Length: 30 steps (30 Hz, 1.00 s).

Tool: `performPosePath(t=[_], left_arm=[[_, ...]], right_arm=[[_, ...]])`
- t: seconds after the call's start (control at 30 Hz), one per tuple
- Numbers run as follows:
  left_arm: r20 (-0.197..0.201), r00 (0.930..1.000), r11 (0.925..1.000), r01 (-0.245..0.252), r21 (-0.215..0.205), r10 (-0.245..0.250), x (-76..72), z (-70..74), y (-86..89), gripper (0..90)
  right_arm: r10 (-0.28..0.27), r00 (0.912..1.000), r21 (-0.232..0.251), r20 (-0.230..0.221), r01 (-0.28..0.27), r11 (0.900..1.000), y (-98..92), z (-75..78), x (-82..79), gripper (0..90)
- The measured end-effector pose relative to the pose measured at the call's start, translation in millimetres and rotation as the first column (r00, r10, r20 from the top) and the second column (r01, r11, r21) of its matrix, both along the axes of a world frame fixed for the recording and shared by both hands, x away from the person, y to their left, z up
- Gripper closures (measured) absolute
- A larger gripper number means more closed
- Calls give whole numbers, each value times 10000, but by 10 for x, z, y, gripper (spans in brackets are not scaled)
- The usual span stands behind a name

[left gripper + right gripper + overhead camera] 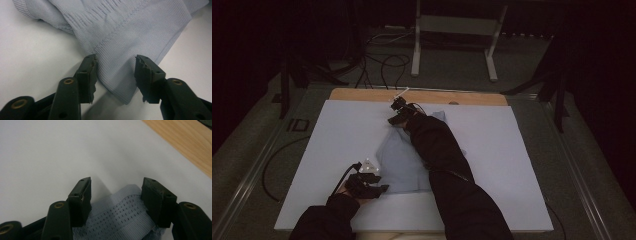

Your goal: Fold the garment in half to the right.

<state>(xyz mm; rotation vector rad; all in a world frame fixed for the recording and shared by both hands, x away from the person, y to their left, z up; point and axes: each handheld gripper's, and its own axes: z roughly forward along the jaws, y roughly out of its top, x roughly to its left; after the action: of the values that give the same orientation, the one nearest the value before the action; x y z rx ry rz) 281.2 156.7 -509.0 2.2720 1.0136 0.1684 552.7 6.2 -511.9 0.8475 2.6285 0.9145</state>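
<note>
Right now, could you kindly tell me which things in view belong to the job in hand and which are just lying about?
In the job:
- light blue garment, spread on the white sheet
- left gripper, fingers open astride a corner of the garment
- right gripper, fingers open over a ribbed edge

Lying about:
- metal stand on the floor beyond the table
- floor cables

A garment (404, 162) lay near the middle of the sheet (337, 145) covering the desk (362, 94). The left gripper (379, 189) sat at the garment's near-left corner, jaws either side of it. The right gripper (393, 120) sat at its far edge.
</note>
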Motion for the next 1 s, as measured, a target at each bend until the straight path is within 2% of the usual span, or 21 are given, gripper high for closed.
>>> performPosePath(t=[0.07, 0.17, 0.3, 0.37, 0.47, 0.6, 0.63, 0.67, 0.73, 0.8, 1.0], left_arm=[[-50, 10000, 10000, -56, -33, 55, -1, 1, -1, 547], [-82, 9999, 10000, -65, 19, 65, -13, 5, -18, 559], [-125, 9999, 10000, 32, 5, -32, -22, 5, -37, 586], [-182, 9998, 9999, 61, -86, -63, -24, 0, -46, 641], [-295, 9995, 9998, 95, -169, -100, -15, 1, -52, 694], [-419, 9991, 9993, 84, -367, -99, -3, -4, -54, 787], [-428, 9991, 9992, 60, -394, -77, -2, -3, -57, 807], [-412, 9991, 9993, 35, -384, -51, -4, 1, -64, 819], [-447, 9990, 9992, 12, -391, -29, -2, 11, -63, 832], [-414, 9991, 9992, 6, -403, -22, 1, 16, -56, 837], [-504, 9985, 9969, 153, -771, -192, 11, 59, -55, 844]], right_arm=[[1, 10000, -128, 62, 0, 9999, 1, -15, 2, 440], [64, 9997, -563, 233, -51, 9984, 12, -34, -1, 457], [93, 9995, -619, 296, -74, 9981, 11, -37, -1, 485], [40, 9995, -609, 321, -21, 9981, 13, -34, -12, 611], [137, 9986, -888, 504, -92, 9960, 7, -21, -19, 741], [137, 9983, -1065, 567, -76, 9943, 8, -9, -14, 802], [83, 9988, -997, 475, -36, 9950, 18, 3, -21, 867], [205, 9993, -994, 328, -172, 9949, 13, 21, -12, 870], [335, 9982, -1202, 490, -274, 9924, 28, 34, -29, 874], [230, 9987, -1027, 445, -184, 9945, 25, 47, -40, 877], [418, 9978, -733, 517, -380, 9966, -25, 159, -64, 879]])
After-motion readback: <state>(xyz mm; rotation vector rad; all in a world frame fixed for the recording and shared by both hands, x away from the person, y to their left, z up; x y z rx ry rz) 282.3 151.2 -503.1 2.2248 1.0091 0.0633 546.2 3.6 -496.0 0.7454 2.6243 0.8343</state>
